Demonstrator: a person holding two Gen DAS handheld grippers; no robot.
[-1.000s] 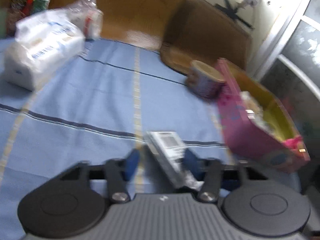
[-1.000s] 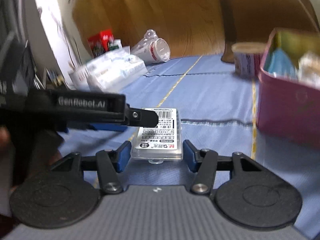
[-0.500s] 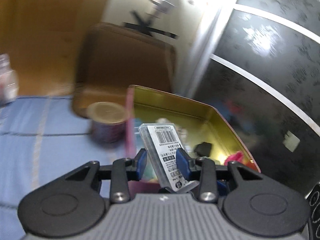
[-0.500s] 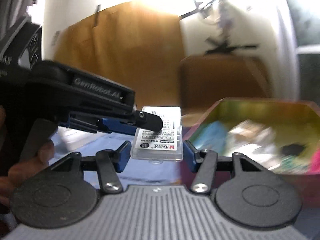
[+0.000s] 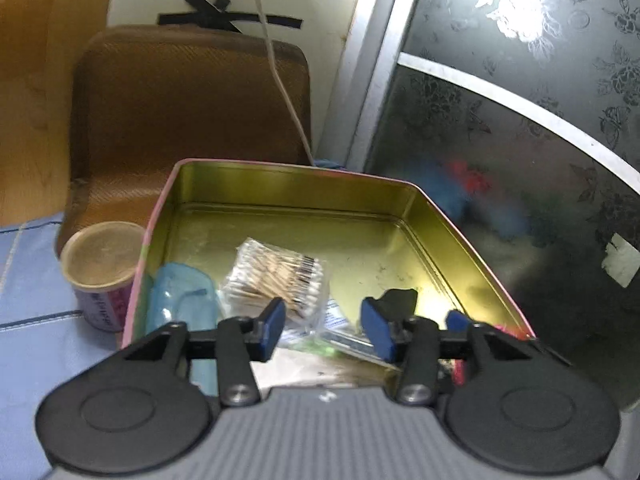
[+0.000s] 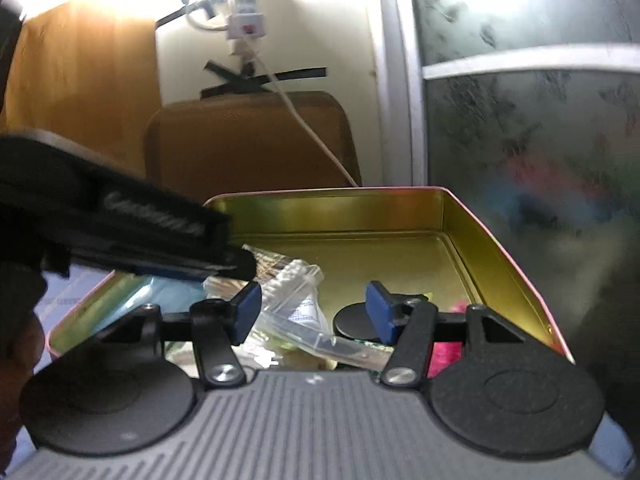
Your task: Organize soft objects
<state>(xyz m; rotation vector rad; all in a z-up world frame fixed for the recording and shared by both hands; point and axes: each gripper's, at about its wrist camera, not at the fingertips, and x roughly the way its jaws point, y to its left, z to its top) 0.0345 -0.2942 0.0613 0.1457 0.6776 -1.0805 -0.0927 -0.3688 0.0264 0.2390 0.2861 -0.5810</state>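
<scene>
While both grippers hang over the near end of the tin box, their blue-padded fingers stand apart with nothing between them. The left gripper points down into the tin box from its near rim, its left fingertip over a clear bag of cotton swabs. The right gripper looks along the same tin box from slightly further right, and the left gripper's black body reaches in from the left, its tip above the swab bag.

Inside the tin box, all clustered toward its near end, lie the bag of cotton swabs, a translucent blue pouch against the left wall, a flat clear plastic case lying tilted on the heap beneath the fingers, a small black piece near the right wall, and something bright pink in the near right corner. In the right wrist view a round black disc sits just behind the right finger.

The far half of the tin box's gold floor is bare up to the back wall. Just outside the left wall a short capped canister stands on the blue striped cloth. Beyond the far rim rises a brown cushion, with a white cable hanging across it; a frosted patterned glass door stands past the right wall.
</scene>
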